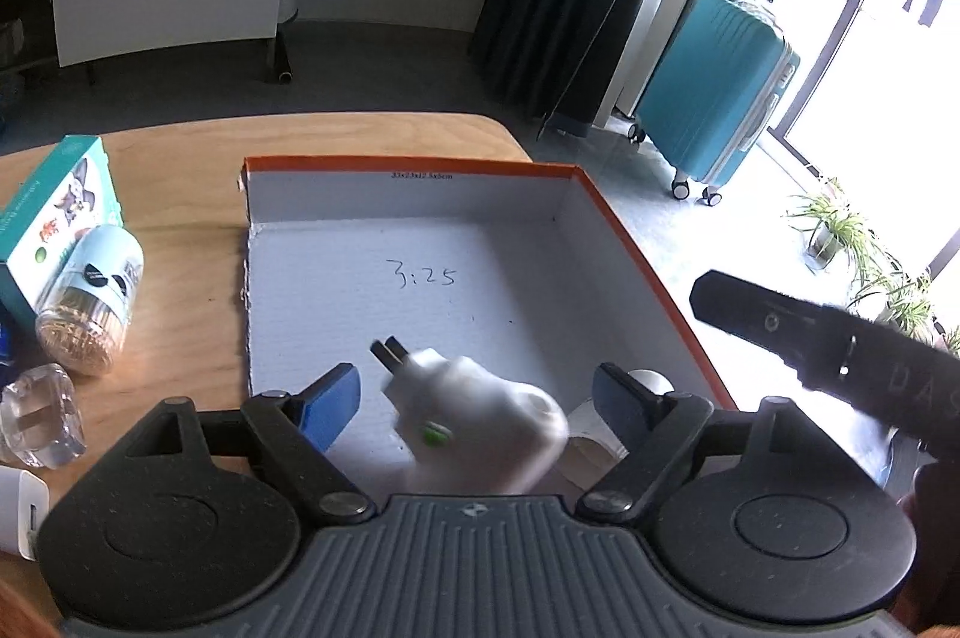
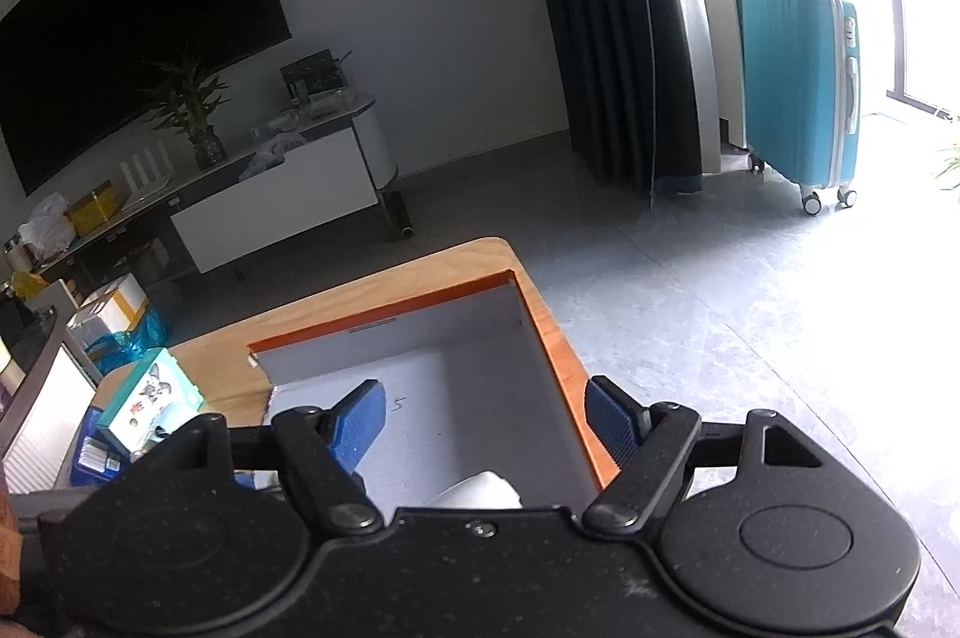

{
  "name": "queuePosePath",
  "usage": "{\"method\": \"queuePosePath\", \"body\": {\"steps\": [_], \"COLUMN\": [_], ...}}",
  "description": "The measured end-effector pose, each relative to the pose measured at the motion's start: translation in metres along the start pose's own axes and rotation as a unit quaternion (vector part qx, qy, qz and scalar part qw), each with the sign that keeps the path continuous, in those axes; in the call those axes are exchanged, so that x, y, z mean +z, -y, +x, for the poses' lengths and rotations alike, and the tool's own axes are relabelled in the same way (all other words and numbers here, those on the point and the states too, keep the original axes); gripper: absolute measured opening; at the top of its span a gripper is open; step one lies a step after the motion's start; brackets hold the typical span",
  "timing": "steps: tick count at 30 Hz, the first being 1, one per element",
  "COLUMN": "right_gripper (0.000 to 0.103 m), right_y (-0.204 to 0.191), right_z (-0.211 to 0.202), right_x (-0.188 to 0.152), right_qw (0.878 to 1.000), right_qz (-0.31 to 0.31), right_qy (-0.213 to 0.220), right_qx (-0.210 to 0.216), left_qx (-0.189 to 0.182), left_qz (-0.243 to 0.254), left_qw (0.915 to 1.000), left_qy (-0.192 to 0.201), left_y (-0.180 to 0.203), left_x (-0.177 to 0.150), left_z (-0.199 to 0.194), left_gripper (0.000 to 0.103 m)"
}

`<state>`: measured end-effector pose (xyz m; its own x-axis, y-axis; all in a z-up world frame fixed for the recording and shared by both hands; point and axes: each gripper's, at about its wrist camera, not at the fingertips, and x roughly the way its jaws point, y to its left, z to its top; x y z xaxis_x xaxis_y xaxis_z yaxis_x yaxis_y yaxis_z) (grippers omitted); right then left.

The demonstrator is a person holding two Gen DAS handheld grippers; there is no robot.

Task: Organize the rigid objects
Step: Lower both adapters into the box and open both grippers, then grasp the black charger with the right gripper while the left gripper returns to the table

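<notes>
An open orange-rimmed cardboard box (image 1: 630, 242) with a white inside lies on the wooden table (image 1: 180, 194). A white plug-in device (image 1: 474, 410) with two prongs and a green dot is blurred between my left gripper's (image 1: 474, 398) open blue fingers, free of both pads, over the box's near end. A white round object (image 1: 651, 380) lies in the box's near right corner. My right gripper (image 2: 486, 422) is open and empty above the box (image 2: 558, 356); a white object (image 2: 480, 491) shows just below it. The right gripper's finger also shows in the left wrist view (image 1: 780, 326).
Left of the box stand a teal cartoon carton (image 1: 60, 212), a toothpick jar (image 1: 90, 302), a clear plastic piece (image 1: 39, 416) and a white charger (image 1: 21, 518). The table edge runs close along the box's right side. A teal suitcase (image 1: 714, 92) stands on the floor beyond.
</notes>
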<state>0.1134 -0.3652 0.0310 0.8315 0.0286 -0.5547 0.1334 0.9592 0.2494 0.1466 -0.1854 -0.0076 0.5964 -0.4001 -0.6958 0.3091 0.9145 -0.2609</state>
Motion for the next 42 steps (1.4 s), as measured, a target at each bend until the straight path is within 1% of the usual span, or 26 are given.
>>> {"method": "queuePosePath", "body": {"steps": [2, 3, 4, 9, 12, 18, 24, 28, 33, 39, 42], "right_gripper": [0.088, 0.088, 0.088, 0.089, 0.089, 0.089, 0.089, 0.089, 0.089, 0.089, 0.089], "right_y": [-0.002, -0.004, -0.006, -0.015, -0.021, -0.035, -0.049, -0.062, -0.084, -0.113, -0.129], "right_z": [-0.004, -0.005, -0.006, -0.014, -0.019, -0.023, -0.027, -0.027, -0.02, -0.012, -0.006], "right_x": [-0.001, -0.001, -0.002, -0.005, -0.008, -0.014, -0.019, -0.023, -0.031, -0.044, -0.049], "right_qw": [1.0, 1.0, 1.0, 1.0, 1.0, 1.0, 0.999, 0.998, 0.996, 0.991, 0.987], "right_qz": [-0.001, -0.003, -0.004, -0.009, -0.012, -0.024, -0.038, -0.047, -0.064, -0.093, -0.103], "right_qy": [0.001, 0.001, 0.001, 0.006, 0.01, 0.004, 0.0, -0.004, -0.018, -0.036, -0.046], "right_qx": [0.002, 0.003, 0.002, 0.003, 0.0, 0.009, 0.023, 0.035, 0.053, 0.089, 0.116], "left_qx": [0.008, 0.014, 0.025, 0.044, 0.049, 0.059, 0.082, 0.1, 0.12, 0.142, 0.158], "left_qz": [-0.004, -0.005, -0.005, -0.009, -0.018, -0.032, -0.061, -0.077, -0.08, -0.09, -0.098], "left_qw": [1.0, 0.9999, 0.9997, 0.999, 0.9985, 0.9975, 0.9943, 0.9915, 0.9889, 0.9846, 0.9813], "left_qy": [0.001, 0.002, 0.004, 0.008, 0.013, 0.022, 0.029, 0.031, 0.037, 0.045, 0.05], "left_y": [-0.003, -0.004, -0.006, -0.016, -0.025, -0.04, -0.067, -0.084, -0.094, -0.117, -0.13], "left_x": [0.001, 0.001, 0.001, 0.0, -0.001, -0.004, -0.01, -0.012, -0.017, -0.023, -0.026], "left_z": [-0.004, -0.007, -0.01, -0.025, -0.034, -0.051, -0.066, -0.076, -0.089, -0.106, -0.115], "left_gripper": [0.087, 0.089, 0.09, 0.092, 0.093, 0.094, 0.094, 0.094, 0.095, 0.095, 0.095]}}
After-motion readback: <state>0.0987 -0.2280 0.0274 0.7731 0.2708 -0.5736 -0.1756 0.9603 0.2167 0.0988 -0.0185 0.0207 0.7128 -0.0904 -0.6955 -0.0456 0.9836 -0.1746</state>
